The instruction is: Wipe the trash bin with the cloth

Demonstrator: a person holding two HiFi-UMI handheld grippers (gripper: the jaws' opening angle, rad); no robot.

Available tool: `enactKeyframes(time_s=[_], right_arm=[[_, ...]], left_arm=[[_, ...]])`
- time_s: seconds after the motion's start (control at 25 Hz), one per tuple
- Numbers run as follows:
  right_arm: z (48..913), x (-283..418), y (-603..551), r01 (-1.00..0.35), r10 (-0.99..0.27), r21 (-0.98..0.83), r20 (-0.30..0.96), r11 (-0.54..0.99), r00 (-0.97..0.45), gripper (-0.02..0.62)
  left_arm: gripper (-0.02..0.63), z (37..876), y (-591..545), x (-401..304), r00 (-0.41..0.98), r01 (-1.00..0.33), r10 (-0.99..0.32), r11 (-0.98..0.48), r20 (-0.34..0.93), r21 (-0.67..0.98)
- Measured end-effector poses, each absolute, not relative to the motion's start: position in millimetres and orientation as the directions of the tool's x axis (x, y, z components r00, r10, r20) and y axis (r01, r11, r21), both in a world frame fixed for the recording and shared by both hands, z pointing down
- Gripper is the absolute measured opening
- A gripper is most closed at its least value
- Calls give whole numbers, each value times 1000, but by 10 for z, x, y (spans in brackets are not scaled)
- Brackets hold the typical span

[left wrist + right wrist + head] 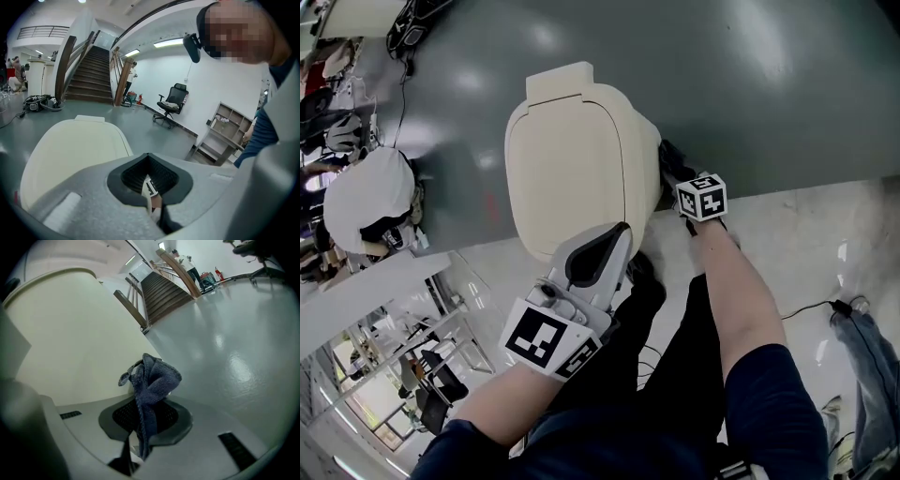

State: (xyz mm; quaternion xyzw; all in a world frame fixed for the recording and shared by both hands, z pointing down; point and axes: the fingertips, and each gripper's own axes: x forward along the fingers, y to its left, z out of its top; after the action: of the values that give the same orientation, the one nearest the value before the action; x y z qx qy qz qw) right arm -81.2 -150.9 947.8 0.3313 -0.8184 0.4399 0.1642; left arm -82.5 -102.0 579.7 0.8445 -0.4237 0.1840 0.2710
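Cream lidded trash bin (581,159); bunched blue cloth (152,380), perhaps touching its side.

Bright, even light fell from overhead; strip lamps (168,43) glowed far off in the left gripper view. Soft glare patches lay on the grey floor (234,364), and shadows were faint. Both gripper views bulged fisheye-wise with black corners; the nearest foreground was blurred, the cloth (152,380) fairly sharp

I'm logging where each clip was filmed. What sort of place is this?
Likely an open office or lab hall: a wide staircase with wooden rails, a black office chair, an open shelf unit and a glossy grey floor.
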Motion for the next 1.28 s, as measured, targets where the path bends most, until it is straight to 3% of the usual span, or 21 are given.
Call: enactKeyframes(time_s=[0.16,0.76,0.92,1.28], right_arm=[[9261,-784,-1448,-678,-398,-613,549,405,-735,61],[7056,-765,-985,-573,-489,-629,328,526,-808,61],[7183,-771,-805,-579,-495,-643,337,501,-801,61],[8488,-806,-675,-641,-451,-662,470,388,-758,61]], left_arm=[[3,5800,-987,-850,567,-819,-617,-488,545,300],[3,5809,-934,-870,567,-820,-603,-479,561,313],[3,5798,-928,-863,567,-820,-607,-477,556,315],[3,5770,-890,-887,576,-814,-617,-491,536,309]])
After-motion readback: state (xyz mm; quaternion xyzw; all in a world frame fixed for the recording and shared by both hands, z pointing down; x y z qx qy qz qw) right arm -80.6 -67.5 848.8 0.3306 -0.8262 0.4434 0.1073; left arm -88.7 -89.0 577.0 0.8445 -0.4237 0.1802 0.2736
